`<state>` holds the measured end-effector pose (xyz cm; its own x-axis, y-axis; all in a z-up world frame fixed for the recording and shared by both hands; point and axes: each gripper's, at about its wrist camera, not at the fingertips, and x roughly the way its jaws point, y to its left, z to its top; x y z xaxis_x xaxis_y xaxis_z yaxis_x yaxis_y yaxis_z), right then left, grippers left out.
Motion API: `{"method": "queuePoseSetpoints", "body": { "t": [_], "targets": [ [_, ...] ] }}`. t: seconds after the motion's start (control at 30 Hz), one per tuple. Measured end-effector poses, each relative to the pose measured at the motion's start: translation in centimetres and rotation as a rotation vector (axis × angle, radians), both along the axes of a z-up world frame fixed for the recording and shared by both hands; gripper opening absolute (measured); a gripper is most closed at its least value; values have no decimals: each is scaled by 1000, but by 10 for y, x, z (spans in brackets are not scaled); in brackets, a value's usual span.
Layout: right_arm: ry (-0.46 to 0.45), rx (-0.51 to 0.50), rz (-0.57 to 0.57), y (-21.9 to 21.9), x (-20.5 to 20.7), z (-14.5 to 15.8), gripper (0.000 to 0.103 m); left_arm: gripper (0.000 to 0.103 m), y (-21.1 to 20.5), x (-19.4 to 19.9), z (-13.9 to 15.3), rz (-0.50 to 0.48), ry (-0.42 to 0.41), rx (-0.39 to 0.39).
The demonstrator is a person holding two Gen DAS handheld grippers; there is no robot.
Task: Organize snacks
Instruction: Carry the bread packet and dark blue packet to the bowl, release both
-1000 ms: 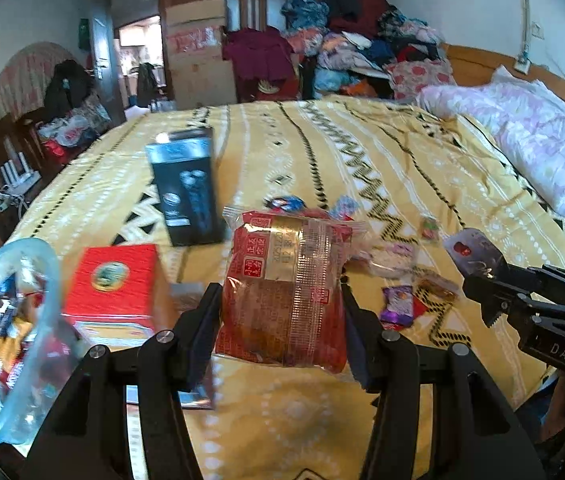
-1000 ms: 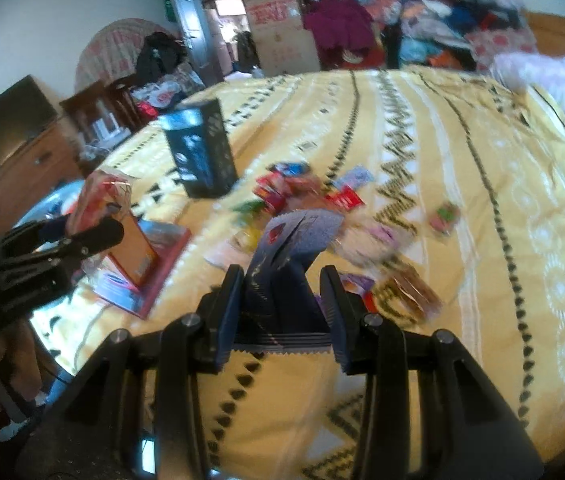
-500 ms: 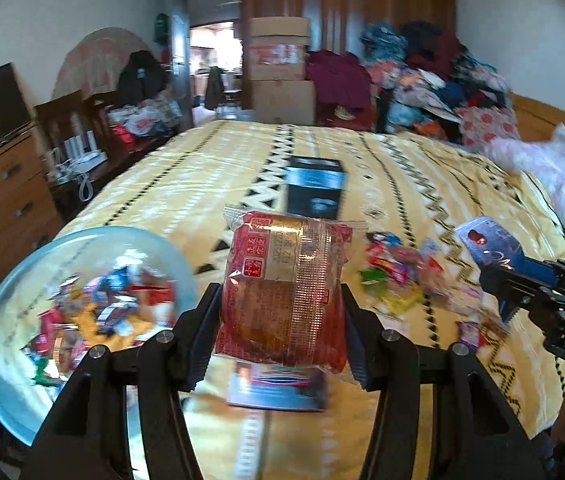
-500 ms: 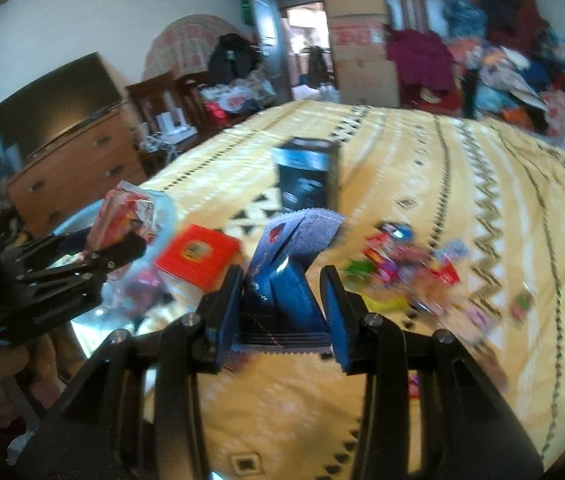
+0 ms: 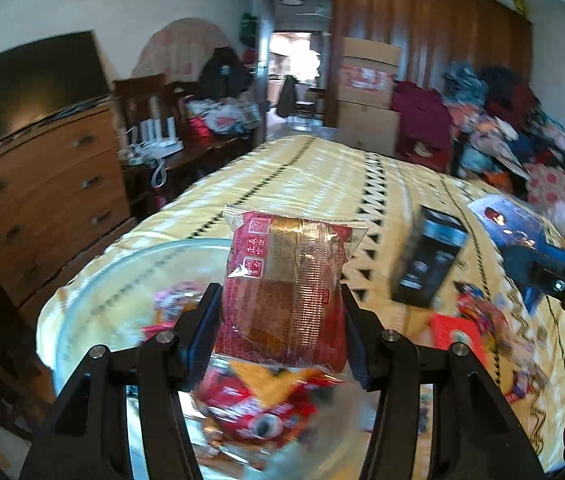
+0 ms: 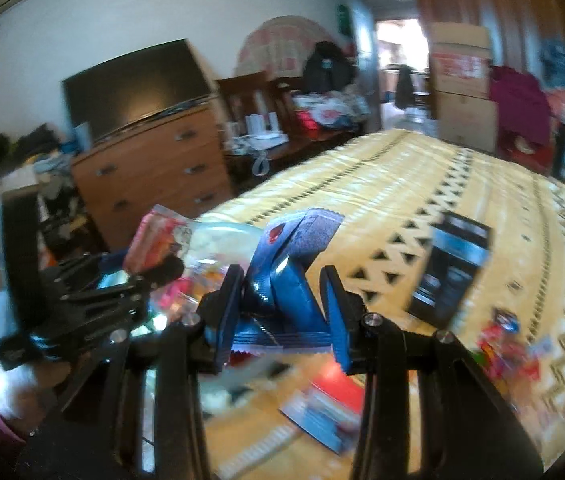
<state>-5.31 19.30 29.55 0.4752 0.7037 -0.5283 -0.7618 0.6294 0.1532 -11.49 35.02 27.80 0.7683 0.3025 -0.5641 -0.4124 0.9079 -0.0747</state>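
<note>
My left gripper (image 5: 282, 320) is shut on a red and gold snack packet (image 5: 286, 284) and holds it above a clear glass bowl (image 5: 122, 276) that has several wrapped snacks in it. My right gripper (image 6: 282, 300) is shut on a blue snack packet (image 6: 286, 264) and is to the right of the bowl; it shows at the right edge of the left wrist view (image 5: 542, 268). The left gripper with its packet (image 6: 158, 240) shows at the left of the right wrist view. Loose snacks (image 6: 510, 344) lie on the yellow bedspread (image 6: 422, 176).
A black box (image 5: 430, 260) stands on the bed right of the bowl. A red box (image 6: 338, 392) and a flat packet lie near the bed's front. A wooden dresser (image 5: 42, 184) stands left of the bed. Cardboard boxes (image 5: 366, 96) and piled clothes are beyond.
Both grippers have swung left with their packets. The left gripper now holds its packet over the bowl, which was off to the left before. The loose snacks now lie far right.
</note>
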Motion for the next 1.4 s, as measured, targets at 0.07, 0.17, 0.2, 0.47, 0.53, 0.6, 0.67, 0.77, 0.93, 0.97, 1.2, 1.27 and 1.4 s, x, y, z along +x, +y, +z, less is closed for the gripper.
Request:
{"method": "queuePoseSetpoints", "body": {
  "t": [0.07,0.17,0.2,0.47,0.53,0.6,0.67,0.77,0.93,0.97,1.2,1.27,1.4],
  "targets": [
    [11,2,45,25,3,5,40,57,28,-1,0,46,6,-13],
    [16,-8,95,55,7,10,40,57,65,-1,-4,106,21,-42],
    [18,-13,108,63,8,11,40,57,76,-1,-6,122,27,-52],
    [96,-70,177,122,31,-10,40,57,113,14,-36,154,103,-90],
    [108,-81,185,130,34,-15,40,57,114,16,-42,158,110,-96],
    [115,-90,192,136,35,-18,40,57,117,19,-43,160,114,-94],
    [119,-97,198,141,35,-22,40,57,118,21,-45,159,117,-91],
    [123,-101,200,145,35,-23,40,57,118,24,-45,160,119,-86],
    [129,-105,196,148,38,-23,40,57,118,26,-45,159,119,-87],
    [129,-106,195,148,38,-23,40,57,118,26,-45,159,118,-87],
    [132,-107,196,149,39,-23,40,57,116,29,-45,158,118,-85],
    [136,-108,198,151,40,-25,40,57,116,29,-45,157,120,-84],
    [144,-108,198,152,42,-28,42,57,117,30,-47,159,129,-84]
  ]
}}
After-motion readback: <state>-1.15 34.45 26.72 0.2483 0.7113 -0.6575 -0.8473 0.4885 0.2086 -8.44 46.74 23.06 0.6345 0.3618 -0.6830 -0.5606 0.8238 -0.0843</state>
